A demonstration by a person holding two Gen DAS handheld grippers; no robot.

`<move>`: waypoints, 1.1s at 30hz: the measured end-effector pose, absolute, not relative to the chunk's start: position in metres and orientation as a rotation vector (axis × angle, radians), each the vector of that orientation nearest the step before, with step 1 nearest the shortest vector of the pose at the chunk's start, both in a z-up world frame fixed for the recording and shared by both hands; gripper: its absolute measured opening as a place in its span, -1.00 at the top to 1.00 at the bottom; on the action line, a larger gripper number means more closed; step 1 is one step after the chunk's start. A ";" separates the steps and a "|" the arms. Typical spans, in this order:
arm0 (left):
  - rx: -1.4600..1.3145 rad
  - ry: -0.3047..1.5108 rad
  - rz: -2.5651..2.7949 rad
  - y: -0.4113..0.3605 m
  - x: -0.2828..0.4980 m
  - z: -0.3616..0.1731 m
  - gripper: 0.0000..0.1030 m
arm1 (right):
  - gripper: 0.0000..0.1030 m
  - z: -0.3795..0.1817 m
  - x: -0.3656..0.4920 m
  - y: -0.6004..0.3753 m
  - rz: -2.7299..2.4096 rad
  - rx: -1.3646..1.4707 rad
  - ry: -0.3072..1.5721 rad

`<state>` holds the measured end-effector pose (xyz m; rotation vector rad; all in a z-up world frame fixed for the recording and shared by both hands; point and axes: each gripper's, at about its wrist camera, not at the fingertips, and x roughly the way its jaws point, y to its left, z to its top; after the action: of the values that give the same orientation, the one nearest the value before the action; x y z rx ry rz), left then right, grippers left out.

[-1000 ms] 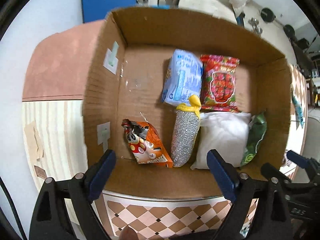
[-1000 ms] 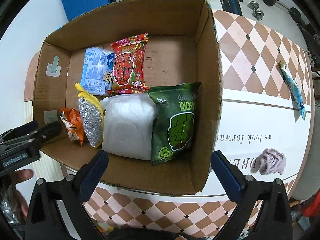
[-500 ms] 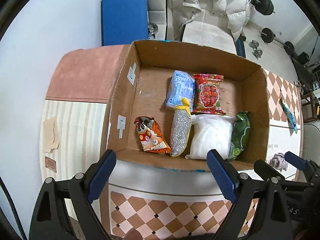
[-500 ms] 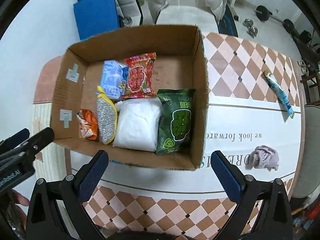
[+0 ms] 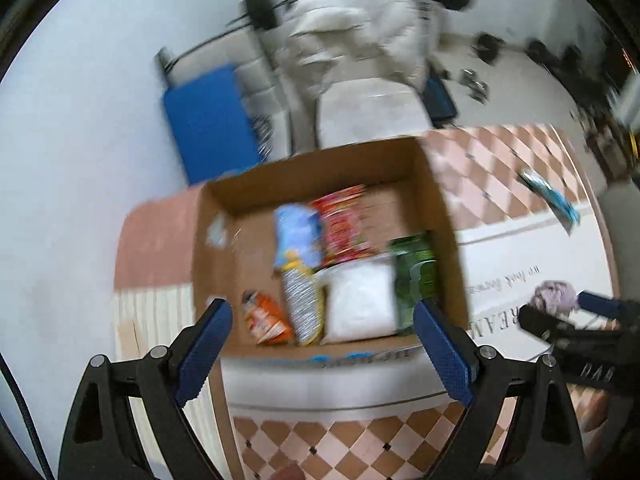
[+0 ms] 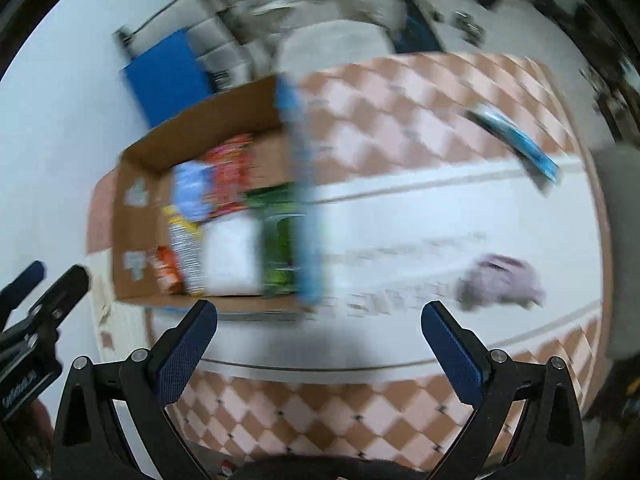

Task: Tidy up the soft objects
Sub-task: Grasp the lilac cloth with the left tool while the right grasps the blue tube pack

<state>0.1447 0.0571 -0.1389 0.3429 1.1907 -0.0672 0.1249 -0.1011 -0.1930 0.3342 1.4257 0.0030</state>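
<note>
An open cardboard box (image 5: pixel 448 216) stands on the table and holds an orange snack bag (image 5: pixel 264 318), a silver scrubber (image 5: pixel 302 304), a white bag (image 5: pixel 360 300), a green bag (image 5: pixel 414 276), a blue pack (image 5: pixel 298 236) and a red pack (image 5: pixel 342 224). A crumpled lilac cloth (image 6: pixel 500 280) and a blue packet (image 6: pixel 516 146) lie on the table right of the box (image 6: pixel 136 184). My left gripper (image 5: pixel 322 346) is open and empty, near the box's front. My right gripper (image 6: pixel 318 344) is open and empty, back from the table's white band. Both views are blurred.
The table has a checked cloth (image 6: pixel 400 96) with a white lettered band (image 6: pixel 420 216). Behind it stand a blue mat (image 5: pixel 208 120), a white jacket on a seat (image 5: pixel 360 40) and weights on the floor (image 5: pixel 492 44).
Both grippers have pulled back and up from the box, so it looks smaller and more of the room shows. The right view has swung right toward the lilac cloth. Jaws stay open.
</note>
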 end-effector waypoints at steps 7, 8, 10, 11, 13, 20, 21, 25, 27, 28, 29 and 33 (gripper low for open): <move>0.652 1.209 -0.377 -0.099 0.132 -0.213 -0.80 | -1.00 -0.237 0.072 -0.251 -0.252 0.484 1.497; 0.725 1.216 -0.434 -0.128 0.127 -0.231 -0.80 | -1.00 -0.243 0.064 -0.270 -0.284 0.498 1.504; 0.813 1.226 -0.501 -0.164 0.121 -0.254 -0.80 | -1.00 -0.255 0.047 -0.305 -0.336 0.523 1.520; 0.868 1.241 -0.560 -0.190 0.114 -0.272 -0.80 | -1.00 -0.261 0.040 -0.321 -0.357 0.538 1.527; 0.945 1.255 -0.627 -0.223 0.106 -0.296 -0.80 | -1.00 -0.272 0.026 -0.351 -0.392 0.563 1.537; 1.183 1.293 -0.810 -0.294 0.075 -0.375 -0.80 | -1.00 -0.297 0.001 -0.418 -0.455 0.578 1.572; 1.189 1.331 -0.822 -0.296 0.074 -0.384 -0.79 | -1.00 -0.299 0.002 -0.423 -0.454 0.571 1.578; 1.122 1.431 -0.797 -0.292 0.083 -0.400 0.14 | -1.00 -0.296 0.016 -0.427 -0.424 0.521 1.588; 1.018 1.483 -0.742 -0.283 0.101 -0.396 0.18 | -1.00 -0.292 0.031 -0.427 -0.389 0.481 1.591; 0.934 1.513 -0.687 -0.274 0.117 -0.393 0.18 | -1.00 -0.289 0.042 -0.426 -0.363 0.469 1.589; 0.866 1.544 -0.651 -0.266 0.128 -0.390 0.18 | -1.00 -0.286 0.052 -0.423 -0.335 0.454 1.588; 0.404 1.694 -0.406 -0.205 0.198 -0.380 0.19 | -1.00 -0.274 0.121 -0.399 -0.217 0.284 1.566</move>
<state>0.1982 -0.2054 -0.3799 0.4040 1.6944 -0.4056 0.1207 -0.3990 -0.2744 0.2842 1.5665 -0.2168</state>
